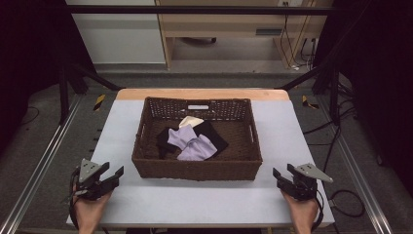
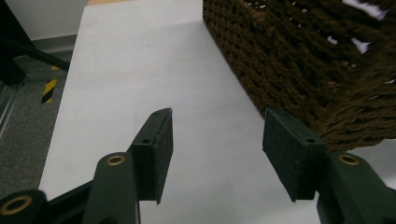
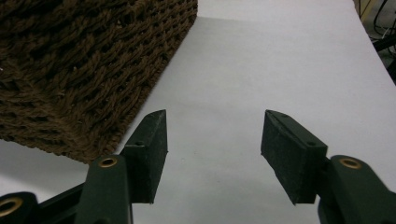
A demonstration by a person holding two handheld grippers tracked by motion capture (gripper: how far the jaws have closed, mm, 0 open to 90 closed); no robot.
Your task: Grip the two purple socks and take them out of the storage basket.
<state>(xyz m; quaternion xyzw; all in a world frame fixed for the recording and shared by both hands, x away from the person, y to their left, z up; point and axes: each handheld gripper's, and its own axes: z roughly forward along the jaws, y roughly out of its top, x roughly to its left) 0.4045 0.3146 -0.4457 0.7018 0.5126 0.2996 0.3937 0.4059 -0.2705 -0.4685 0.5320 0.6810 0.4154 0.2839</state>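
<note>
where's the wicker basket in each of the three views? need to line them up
High view: the wicker basket sits mid-table, clothes inside.
Left gripper view: its woven wall takes the upper right, beyond the right jaw.
Right gripper view: its woven wall takes the upper left, its corner beyond the left jaw.
Shared landmark: the white table top, seen beneath the open jaws at and.
</note>
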